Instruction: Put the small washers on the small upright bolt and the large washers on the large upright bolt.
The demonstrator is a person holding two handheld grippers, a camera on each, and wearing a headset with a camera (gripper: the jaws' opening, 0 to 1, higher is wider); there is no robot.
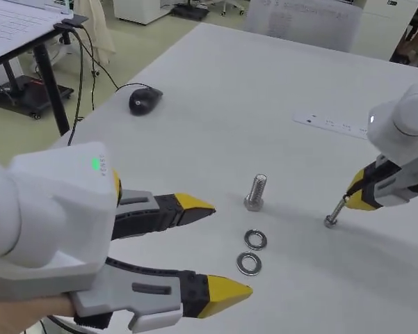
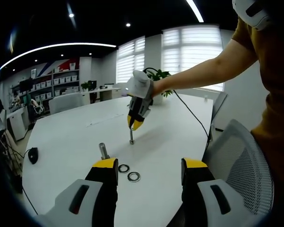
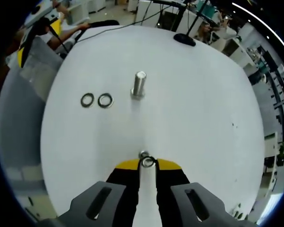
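Shiny bare metal: large bolt (image 1: 256, 193), small bolt (image 1: 334, 212), large washers (image 1: 255, 239), small washer (image 3: 147, 162) (bolt shanks threaded). table (image 1: 215, 104) smooth matt white. mouse (image 1: 145, 101) glossy black plastic.

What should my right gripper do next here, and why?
Probably nudge the right gripper slightly forward and down so the small washer slips over the small bolt, then open. The washer is pinched in the shut jaws right at the bolt's tip, apparently just off centre and not yet threaded on.
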